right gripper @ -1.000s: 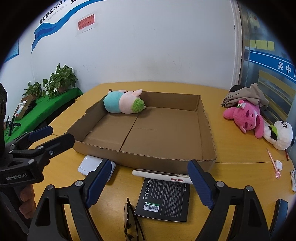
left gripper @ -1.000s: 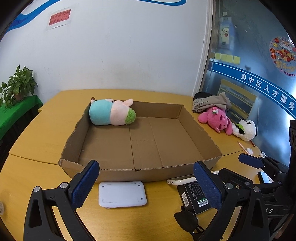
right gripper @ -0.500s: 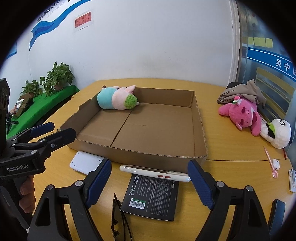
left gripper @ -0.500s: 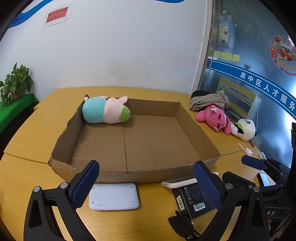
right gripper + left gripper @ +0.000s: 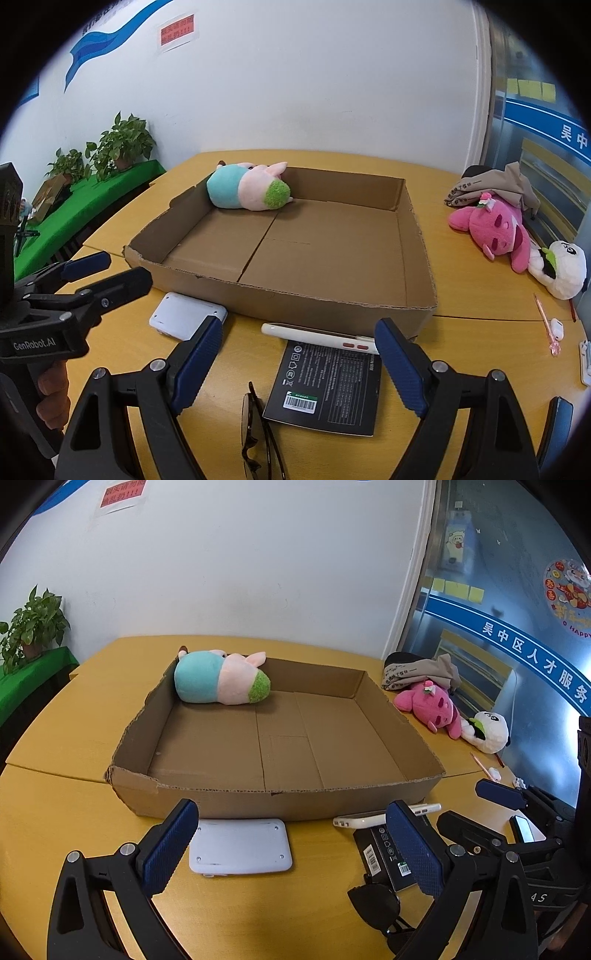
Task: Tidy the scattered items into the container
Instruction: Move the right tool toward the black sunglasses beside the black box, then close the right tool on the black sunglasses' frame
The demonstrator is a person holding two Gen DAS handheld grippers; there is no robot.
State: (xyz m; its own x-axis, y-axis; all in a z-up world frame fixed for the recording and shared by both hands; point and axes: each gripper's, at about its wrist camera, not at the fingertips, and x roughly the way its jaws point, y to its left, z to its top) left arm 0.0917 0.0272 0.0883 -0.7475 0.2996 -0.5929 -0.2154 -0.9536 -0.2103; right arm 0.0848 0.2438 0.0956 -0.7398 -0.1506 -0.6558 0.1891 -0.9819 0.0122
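A shallow cardboard box lies on the yellow table with a teal-pink-green plush in its far left corner. In front of the box lie a white flat device, a white phone, a black booklet and dark sunglasses. My left gripper is open above the white device. My right gripper is open above the booklet.
A pink plush, a white panda plush and a bundle of cloth lie right of the box. A pink pen and small white items lie at the far right. Potted plants stand on a green table at the left.
Both views shifted slightly: the box and the items in front of it sit a little differently in frame. Both grippers stay open and empty.
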